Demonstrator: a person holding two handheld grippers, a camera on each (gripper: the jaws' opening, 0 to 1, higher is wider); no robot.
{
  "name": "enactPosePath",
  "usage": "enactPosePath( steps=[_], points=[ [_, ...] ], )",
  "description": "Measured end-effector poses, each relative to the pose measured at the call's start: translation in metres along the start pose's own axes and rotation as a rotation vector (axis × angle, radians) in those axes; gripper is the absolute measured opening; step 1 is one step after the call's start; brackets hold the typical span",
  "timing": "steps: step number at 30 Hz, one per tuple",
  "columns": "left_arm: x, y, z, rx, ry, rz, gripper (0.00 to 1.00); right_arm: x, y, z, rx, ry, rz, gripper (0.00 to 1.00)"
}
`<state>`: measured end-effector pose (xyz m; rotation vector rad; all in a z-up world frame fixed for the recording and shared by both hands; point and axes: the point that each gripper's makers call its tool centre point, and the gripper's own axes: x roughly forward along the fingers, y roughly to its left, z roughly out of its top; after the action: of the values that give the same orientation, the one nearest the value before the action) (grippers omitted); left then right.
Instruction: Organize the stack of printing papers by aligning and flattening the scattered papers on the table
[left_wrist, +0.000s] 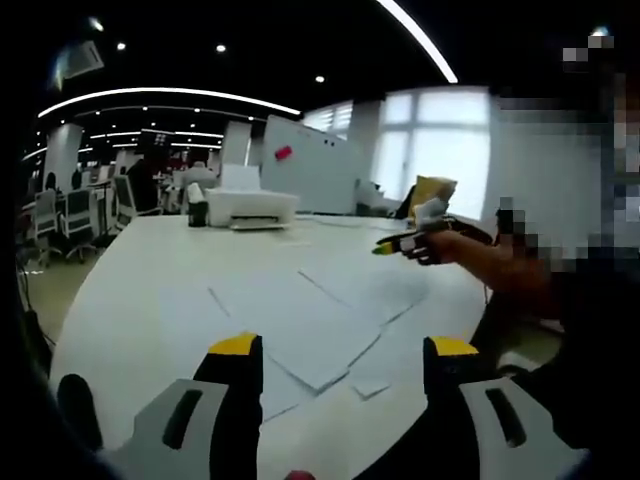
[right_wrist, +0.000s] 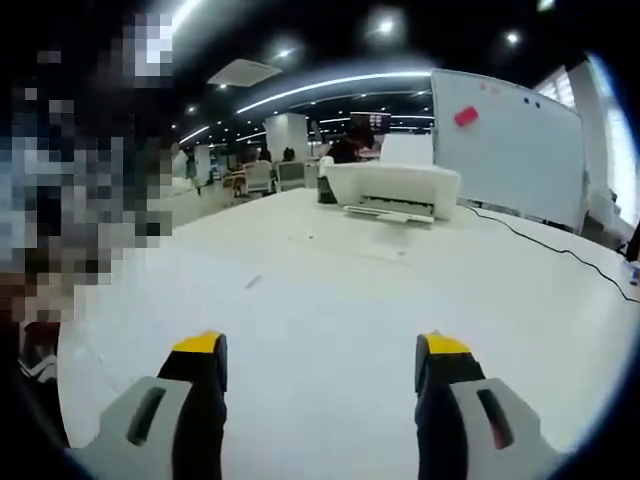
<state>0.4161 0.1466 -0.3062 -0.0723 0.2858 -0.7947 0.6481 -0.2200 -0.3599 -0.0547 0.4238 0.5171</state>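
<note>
Left gripper view: left gripper (left_wrist: 345, 358) jaws apart, nothing held, over scattered papers (left_wrist: 310, 320) on the white table (left_wrist: 130, 290), well short of the printer (left_wrist: 250, 207). Right gripper view: right gripper (right_wrist: 320, 362) also spread wide, empty, with the printer (right_wrist: 393, 190) beyond.
</note>
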Motion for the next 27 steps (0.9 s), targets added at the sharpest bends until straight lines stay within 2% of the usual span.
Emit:
enactPosePath(
  steps=[13,27],
  points=[
    [-0.001,0.001,-0.003,-0.005,0.003,0.000,0.68,0.019,-0.005,-0.001,-0.015,0.021,0.004,0.68],
    [-0.002,0.002,-0.004,-0.009,0.004,0.004,0.68,0.032,-0.010,-0.010,0.014,0.042,-0.003,0.68]
  ],
)
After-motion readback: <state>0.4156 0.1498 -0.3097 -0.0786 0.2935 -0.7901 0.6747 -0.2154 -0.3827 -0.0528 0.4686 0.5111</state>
